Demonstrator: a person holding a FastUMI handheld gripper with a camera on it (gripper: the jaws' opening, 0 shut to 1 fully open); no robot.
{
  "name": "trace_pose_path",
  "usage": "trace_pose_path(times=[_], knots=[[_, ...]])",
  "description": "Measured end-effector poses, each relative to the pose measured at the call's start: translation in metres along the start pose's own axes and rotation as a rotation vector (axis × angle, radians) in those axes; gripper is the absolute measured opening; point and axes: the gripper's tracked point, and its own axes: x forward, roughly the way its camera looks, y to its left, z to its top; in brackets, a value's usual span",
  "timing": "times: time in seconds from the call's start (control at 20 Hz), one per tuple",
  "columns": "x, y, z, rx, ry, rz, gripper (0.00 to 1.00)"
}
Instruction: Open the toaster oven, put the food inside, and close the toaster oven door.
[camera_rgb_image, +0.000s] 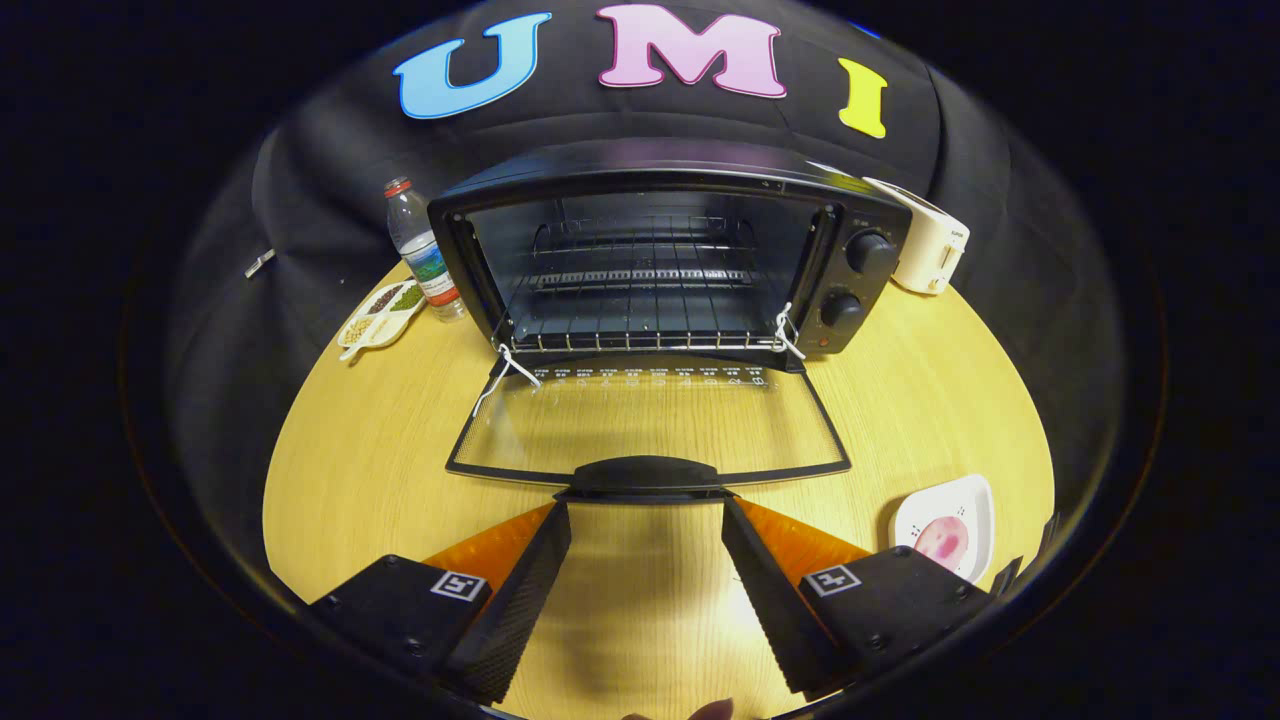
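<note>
We take the toaster oven (660, 260) as our landmark: it stands at the far middle of the tabletop (380, 440), its glass door (650, 425) swung fully down and lying flat toward us, the wire rack (640, 325) bare inside. The door's dark handle (645, 475) runs crosswise at the near edge of the door, just ahead of the fingertips of our hand-held gripper (645, 520), whose fingers stand spread apart with nothing between them, one tip off each end of the handle. The food (942, 540), a pinkish piece on a small white plate (965, 505), lies well to the right of the open door and close beside the right finger, nearer to us than the oven itself. So, by our reading, opening is done and the next move is a swing to the right and slightly back toward us, away from the handle, to come over the plate; the food looks roundish, so we see no clear long axis to line the fingers up with. Farther from the oven, a water bottle (420, 250) stands just to its left, with a divided dish of grains (380, 312) in front of the bottle, and a cream-coloured toaster (930, 250) sits behind the oven's right corner.
</note>
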Motion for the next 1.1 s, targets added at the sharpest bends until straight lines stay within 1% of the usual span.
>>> trace_pose_path(times=[0.2, 0.3, 0.4, 0.5, 0.65, 0.8, 0.9, 1.0, 1.1], knots=[[-0.024, -0.007, 0.008, 0.033, -0.024, 0.049, 0.99], [-0.04, -0.023, 0.014, 0.01, -0.034, 0.048, 0.99], [-0.055, -0.037, 0.015, -0.01, -0.02, 0.071, 0.99], [-0.069, -0.052, 0.012, 0.002, 0.021, 0.118, 0.99], [-0.084, -0.096, 0.012, 0.036, 0.064, 0.123, 0.99], [-0.091, -0.141, 0.013, 0.112, 0.106, 0.116, 1.0], [-0.09, -0.173, 0.007, 0.154, 0.165, 0.107, 0.99], [-0.086, -0.208, -0.003, 0.163, 0.229, 0.092, 0.99], [-0.08, -0.243, -0.013, 0.139, 0.294, 0.063, 0.99]])
